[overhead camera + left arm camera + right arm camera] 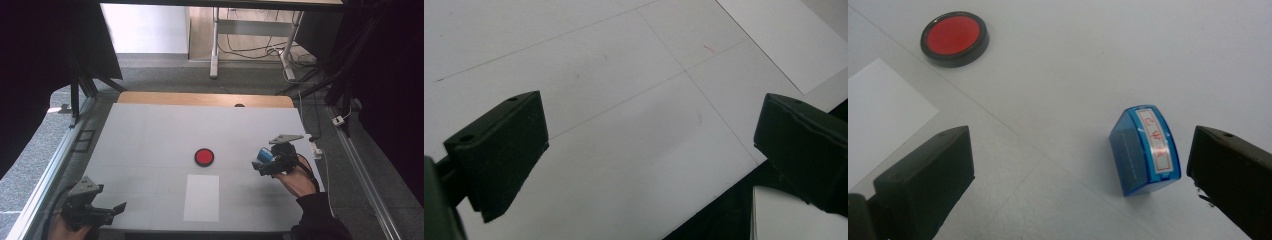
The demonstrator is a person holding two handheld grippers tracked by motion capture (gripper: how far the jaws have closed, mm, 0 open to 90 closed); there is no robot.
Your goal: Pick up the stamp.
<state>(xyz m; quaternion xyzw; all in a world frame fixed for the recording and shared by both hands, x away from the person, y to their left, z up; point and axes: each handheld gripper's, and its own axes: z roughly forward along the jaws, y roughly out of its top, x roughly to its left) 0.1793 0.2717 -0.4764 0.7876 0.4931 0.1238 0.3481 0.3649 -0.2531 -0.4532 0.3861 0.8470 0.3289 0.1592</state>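
My right gripper (264, 161) hangs over the right side of the table (150, 135) with its 2 jaws spread wide, and the blue stamp (1145, 149) lies on its side between them, just beside one jaw but touching neither. The red ink pad (204, 156) sits near the table's middle, apart from the stamp, with the white paper (201, 197) just in front of it. My left gripper (107, 212) rests at the near left edge, jaws released and holding nothing
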